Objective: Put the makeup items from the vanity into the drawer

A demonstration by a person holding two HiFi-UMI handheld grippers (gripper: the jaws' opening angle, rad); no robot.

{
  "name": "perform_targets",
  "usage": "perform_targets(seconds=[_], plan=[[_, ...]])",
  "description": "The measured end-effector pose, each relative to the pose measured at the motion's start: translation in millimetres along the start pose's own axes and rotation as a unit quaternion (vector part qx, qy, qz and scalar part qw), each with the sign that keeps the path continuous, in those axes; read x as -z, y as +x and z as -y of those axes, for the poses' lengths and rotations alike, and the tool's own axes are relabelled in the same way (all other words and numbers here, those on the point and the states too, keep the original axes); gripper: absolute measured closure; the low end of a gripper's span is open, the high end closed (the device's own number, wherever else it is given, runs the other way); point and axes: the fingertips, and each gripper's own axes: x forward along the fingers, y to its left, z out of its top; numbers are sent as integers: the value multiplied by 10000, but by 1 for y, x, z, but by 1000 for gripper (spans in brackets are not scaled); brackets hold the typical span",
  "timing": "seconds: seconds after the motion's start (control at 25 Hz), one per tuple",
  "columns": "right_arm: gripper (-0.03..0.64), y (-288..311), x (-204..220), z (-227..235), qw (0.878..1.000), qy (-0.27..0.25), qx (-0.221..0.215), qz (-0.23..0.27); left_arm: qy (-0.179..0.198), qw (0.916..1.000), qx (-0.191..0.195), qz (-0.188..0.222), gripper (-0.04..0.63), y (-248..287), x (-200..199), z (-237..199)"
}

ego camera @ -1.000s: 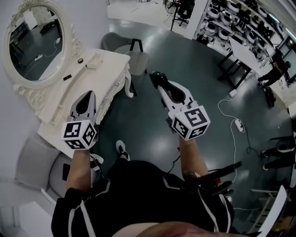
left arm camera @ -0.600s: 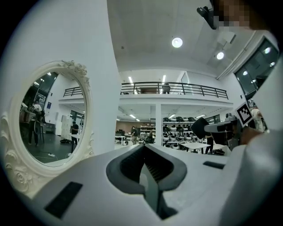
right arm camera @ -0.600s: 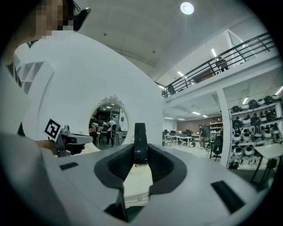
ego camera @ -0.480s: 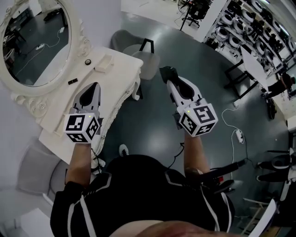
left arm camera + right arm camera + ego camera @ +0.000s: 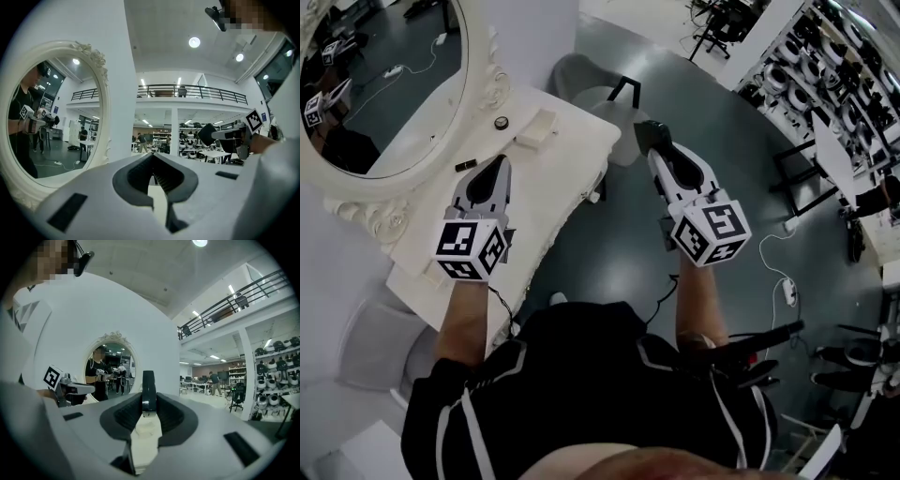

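Right gripper: clenched on a thin dark makeup item. The item is held edge-on and upright between the pads and juts past the tips. What kind of item it is cannot be told.
Held item's place: it is carried over the dark floor, off the front edge of the vanity and apart from its top.
Drawer: none is seen pulled out. It is judged to sit in the vanity front, at about 8 o'clock from the right gripper in the head view.
Left gripper: closed with nothing between the pads, held over the vanity top and pointed at 12 o'clock.
Items left on top: a small black stick is found near the left tips at 9 o'clock. A small round dark pot lies at 12 o'clock and a cream box at 1 o'clock, beside the mirror.
Long axis: the black stick is laid roughly 9-to-3, crosswise to the left gripper's line.
Nearer arm: the left, for all three items and for the vanity front.
Deciding relation: the held item is to be brought toward 8 o'clock and lowered. The drawer is judged to need opening first, and the empty left gripper is better placed for that.
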Motion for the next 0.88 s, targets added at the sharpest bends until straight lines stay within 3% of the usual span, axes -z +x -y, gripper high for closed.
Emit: perform_targets(seconds=[0.24,0.48,0.88], plan=[[522,55,4,-3,9995,4,-310,-81,-14,9996,-267,-62,591,8,4,-35],[520,123,17,6,9962,20,-863,-119,-15,9967,-784,-198,591,21,15,-67],[521,244,33,38,9787,-18,-2041,-229,-169,9835,-1775,-308,591,78,23,-102]])
